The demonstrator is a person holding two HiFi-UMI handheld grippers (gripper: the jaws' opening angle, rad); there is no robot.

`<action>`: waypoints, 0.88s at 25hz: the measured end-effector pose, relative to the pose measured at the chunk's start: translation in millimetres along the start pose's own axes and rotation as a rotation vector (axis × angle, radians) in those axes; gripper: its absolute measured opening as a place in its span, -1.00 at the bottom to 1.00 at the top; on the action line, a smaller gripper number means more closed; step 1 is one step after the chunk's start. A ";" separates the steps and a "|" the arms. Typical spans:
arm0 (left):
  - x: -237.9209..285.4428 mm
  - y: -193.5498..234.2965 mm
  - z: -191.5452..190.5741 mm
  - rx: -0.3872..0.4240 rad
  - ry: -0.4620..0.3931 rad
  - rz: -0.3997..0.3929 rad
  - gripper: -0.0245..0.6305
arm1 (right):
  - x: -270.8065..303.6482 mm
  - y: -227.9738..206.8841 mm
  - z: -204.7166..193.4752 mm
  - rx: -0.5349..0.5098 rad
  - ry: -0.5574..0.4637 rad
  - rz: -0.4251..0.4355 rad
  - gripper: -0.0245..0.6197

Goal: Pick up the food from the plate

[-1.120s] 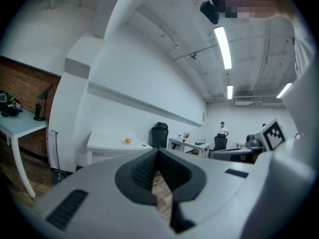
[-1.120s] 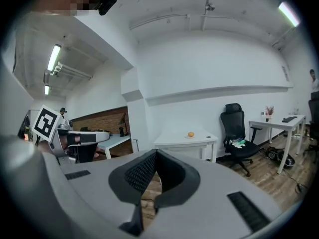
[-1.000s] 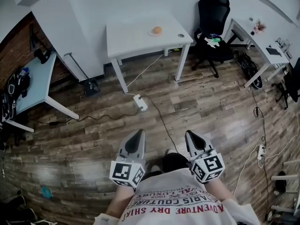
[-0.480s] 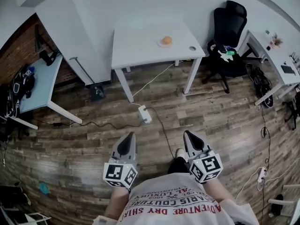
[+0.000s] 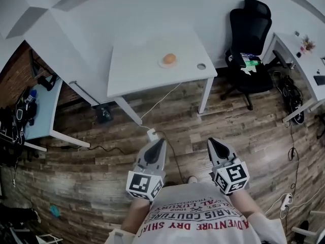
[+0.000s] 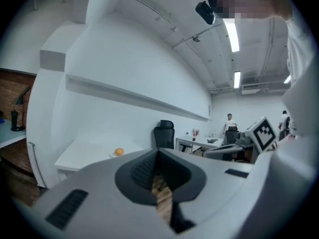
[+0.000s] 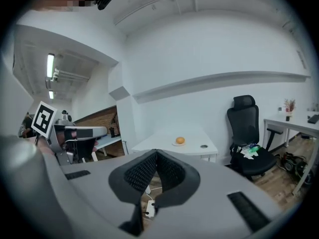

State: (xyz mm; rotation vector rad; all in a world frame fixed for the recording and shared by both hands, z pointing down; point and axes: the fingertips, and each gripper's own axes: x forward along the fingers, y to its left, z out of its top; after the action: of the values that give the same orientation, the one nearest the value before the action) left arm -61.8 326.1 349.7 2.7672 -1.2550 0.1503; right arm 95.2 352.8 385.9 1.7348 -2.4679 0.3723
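Observation:
An orange round piece of food (image 5: 169, 58) lies on a small white plate (image 5: 163, 64) on a white table (image 5: 137, 67) across the room. It also shows as an orange dot (image 6: 118, 152) in the left gripper view and as the food (image 7: 180, 140) on its plate in the right gripper view. My left gripper (image 5: 158, 144) and right gripper (image 5: 213, 144) are held close to my body, well short of the table, over the wooden floor. Both have their jaws together with nothing between them.
A black office chair (image 5: 247, 29) stands right of the table, with a second desk (image 5: 299, 55) further right. A pale blue table (image 5: 40, 111) is at the left. A power strip (image 5: 152, 134) and cables lie on the floor between me and the table.
The table and plate have come nearer and lower in the head view as I moved toward them. Both grippers stay shut in front of my chest.

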 end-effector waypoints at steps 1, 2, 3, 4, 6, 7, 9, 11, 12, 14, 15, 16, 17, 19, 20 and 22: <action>14.5 -5.6 -0.6 0.017 0.016 -0.022 -0.91 | 6.8 -14.6 0.1 0.013 0.009 -0.009 -0.89; 27.9 -9.5 -1.5 0.031 0.031 -0.040 -0.91 | 13.8 -27.2 -0.4 0.027 0.021 -0.015 -0.89; 40.6 -10.9 -2.5 0.041 0.044 -0.052 -0.91 | 21.3 -37.7 -1.0 0.041 0.032 -0.015 -0.88; 53.0 -9.6 -3.5 0.045 0.055 -0.057 -0.91 | 29.4 -46.4 -1.4 0.050 0.042 -0.013 -0.88; 78.1 -0.3 -5.4 0.038 0.068 -0.055 -0.91 | 47.6 -60.6 -0.6 0.052 0.058 -0.007 -0.88; 90.8 6.2 -6.2 0.031 0.072 -0.051 -0.91 | 57.4 -66.9 0.6 0.050 0.063 -0.006 -0.88; 116.4 20.0 -7.1 0.017 0.071 -0.053 -0.91 | 77.8 -79.1 4.3 0.043 0.068 -0.011 -0.88; 141.9 34.0 -6.8 0.012 0.065 -0.068 -0.91 | 100.0 -90.3 9.2 0.034 0.069 -0.020 -0.88; 155.0 41.6 -6.4 0.015 0.065 -0.079 -0.91 | 111.8 -96.0 11.7 0.029 0.069 -0.026 -0.88; 183.3 58.7 -4.2 0.026 0.067 -0.097 -0.91 | 137.3 -108.8 18.1 0.024 0.073 -0.040 -0.88; 198.5 67.8 -1.6 0.029 0.066 -0.106 -0.91 | 150.6 -116.0 22.5 0.024 0.075 -0.047 -0.88; 213.7 77.1 2.7 0.030 0.062 -0.115 -0.91 | 164.3 -123.0 27.8 0.025 0.076 -0.052 -0.88; 228.4 86.6 8.1 0.032 0.054 -0.123 -0.91 | 178.2 -129.4 33.6 0.024 0.075 -0.053 -0.88; 255.8 108.7 20.0 0.038 0.036 -0.132 -0.91 | 208.4 -139.4 45.3 0.015 0.070 -0.048 -0.88; 268.6 122.1 25.9 0.042 0.030 -0.131 -0.91 | 225.2 -142.9 51.1 0.011 0.068 -0.044 -0.88; 291.8 150.8 35.8 0.046 0.021 -0.122 -0.91 | 259.9 -147.3 63.0 0.012 0.067 -0.030 -0.88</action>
State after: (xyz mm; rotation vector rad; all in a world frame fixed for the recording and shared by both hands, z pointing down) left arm 17.6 5.5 359.9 2.8634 -1.0873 0.1999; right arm 147.2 52.4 403.5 1.7322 -2.3961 0.4355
